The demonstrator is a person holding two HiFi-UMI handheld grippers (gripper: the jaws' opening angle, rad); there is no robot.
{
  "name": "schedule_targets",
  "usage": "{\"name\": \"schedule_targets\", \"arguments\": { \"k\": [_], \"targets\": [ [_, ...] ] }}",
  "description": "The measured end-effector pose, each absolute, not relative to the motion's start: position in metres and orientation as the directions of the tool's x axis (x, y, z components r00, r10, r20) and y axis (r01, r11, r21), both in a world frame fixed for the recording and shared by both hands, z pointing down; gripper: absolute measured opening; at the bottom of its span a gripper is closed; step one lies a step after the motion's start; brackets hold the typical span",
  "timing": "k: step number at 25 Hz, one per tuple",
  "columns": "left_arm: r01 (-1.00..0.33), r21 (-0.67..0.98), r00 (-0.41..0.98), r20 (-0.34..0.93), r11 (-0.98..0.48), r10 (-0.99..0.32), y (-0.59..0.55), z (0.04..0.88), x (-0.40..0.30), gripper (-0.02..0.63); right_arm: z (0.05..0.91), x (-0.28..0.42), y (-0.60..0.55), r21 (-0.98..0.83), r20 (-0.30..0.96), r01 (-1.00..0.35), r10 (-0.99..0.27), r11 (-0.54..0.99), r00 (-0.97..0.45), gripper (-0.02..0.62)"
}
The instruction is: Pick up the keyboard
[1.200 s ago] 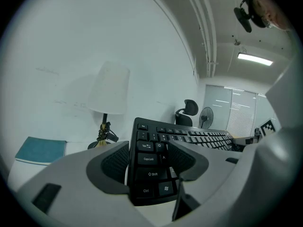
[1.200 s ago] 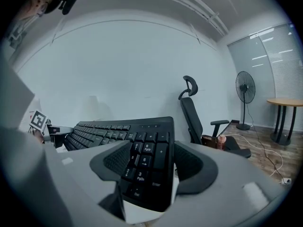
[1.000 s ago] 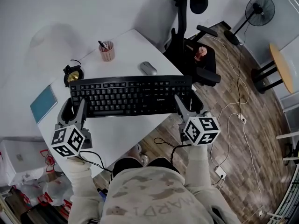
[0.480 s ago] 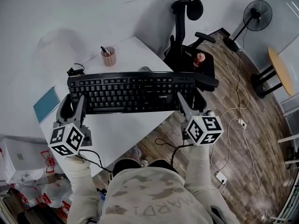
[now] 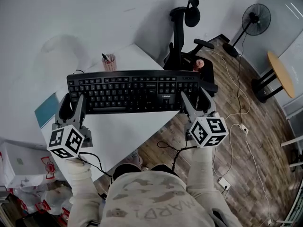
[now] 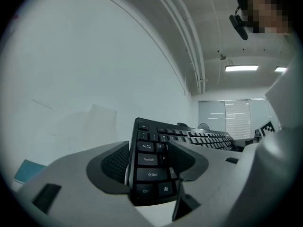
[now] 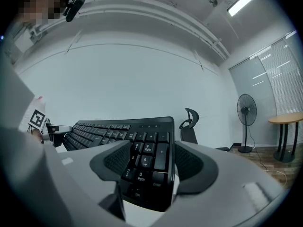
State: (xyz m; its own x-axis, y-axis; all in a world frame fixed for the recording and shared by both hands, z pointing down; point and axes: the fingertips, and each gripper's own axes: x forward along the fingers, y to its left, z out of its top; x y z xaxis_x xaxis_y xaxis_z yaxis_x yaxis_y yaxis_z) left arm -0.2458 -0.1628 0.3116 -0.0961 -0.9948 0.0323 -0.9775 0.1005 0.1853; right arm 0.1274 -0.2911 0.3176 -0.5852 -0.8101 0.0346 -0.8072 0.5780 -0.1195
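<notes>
Black plastic with white letters on its keys, the keyboard (image 5: 135, 91) is hanging in the air above the white table (image 5: 128, 126) and is not touching it. It is long and flat, and its number pad end is reaching past the table's right edge. The left gripper (image 5: 73, 103) is clamping the Shift and Ctrl end. The right gripper (image 5: 195, 100) is clamping the number pad end. Both pairs of jaws are standing wide, pressing on the keyboard.
</notes>
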Motion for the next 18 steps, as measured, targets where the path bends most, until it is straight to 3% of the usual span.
{"name": "schedule_targets", "arguments": {
  "k": [18],
  "targets": [
    [-0.982, 0.175, -0.078, -0.073, 0.065, -0.994, -0.147, 0.272, -0.24, 0.258, 0.276, 0.135, -0.269, -0.085, -0.06, -0.815, -0.819, 0.573, -0.57, 0.299]
  ]
}}
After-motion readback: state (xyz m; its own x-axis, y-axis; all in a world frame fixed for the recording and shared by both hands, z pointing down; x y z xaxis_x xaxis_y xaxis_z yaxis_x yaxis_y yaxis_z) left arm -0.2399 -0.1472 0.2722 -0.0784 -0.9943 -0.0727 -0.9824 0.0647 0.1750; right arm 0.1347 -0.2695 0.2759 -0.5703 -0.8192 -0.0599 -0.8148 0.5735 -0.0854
